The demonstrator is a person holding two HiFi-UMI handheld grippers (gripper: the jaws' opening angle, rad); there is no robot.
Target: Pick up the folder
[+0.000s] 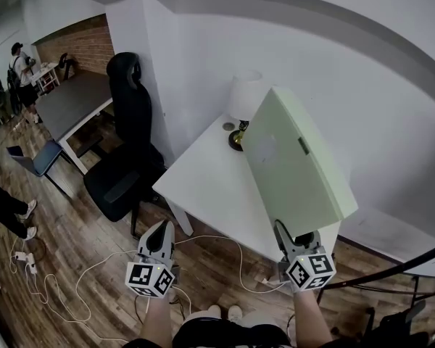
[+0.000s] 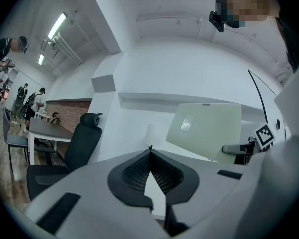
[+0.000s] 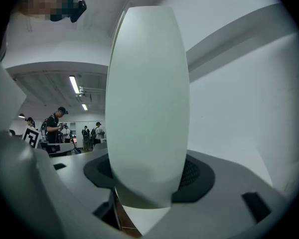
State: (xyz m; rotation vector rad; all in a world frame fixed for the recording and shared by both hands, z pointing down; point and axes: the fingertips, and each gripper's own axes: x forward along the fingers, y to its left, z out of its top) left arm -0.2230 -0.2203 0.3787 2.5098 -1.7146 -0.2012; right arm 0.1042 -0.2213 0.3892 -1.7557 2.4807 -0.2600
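A pale green folder (image 1: pixel 297 165) stands tilted in the air above the white table (image 1: pixel 210 187), held by its near corner. My right gripper (image 1: pixel 284 232) is shut on that corner. In the right gripper view the folder (image 3: pixel 147 103) fills the middle, edge-on, between the jaws of the right gripper (image 3: pixel 147 185). My left gripper (image 1: pixel 159 232) hangs left of the table's near edge, shut and holding nothing. In the left gripper view the left gripper (image 2: pixel 150 151) has its pads touching at the tip, with the folder (image 2: pixel 204 128) and the right gripper (image 2: pixel 236 149) off to the right.
A lamp with a white shade (image 1: pixel 245 100) stands at the table's far corner by the white wall. A black office chair (image 1: pixel 127 158) sits left of the table, with a grey table (image 1: pixel 72 104) beyond. White cables (image 1: pixel 80 281) trail over the wood floor. People stand far left.
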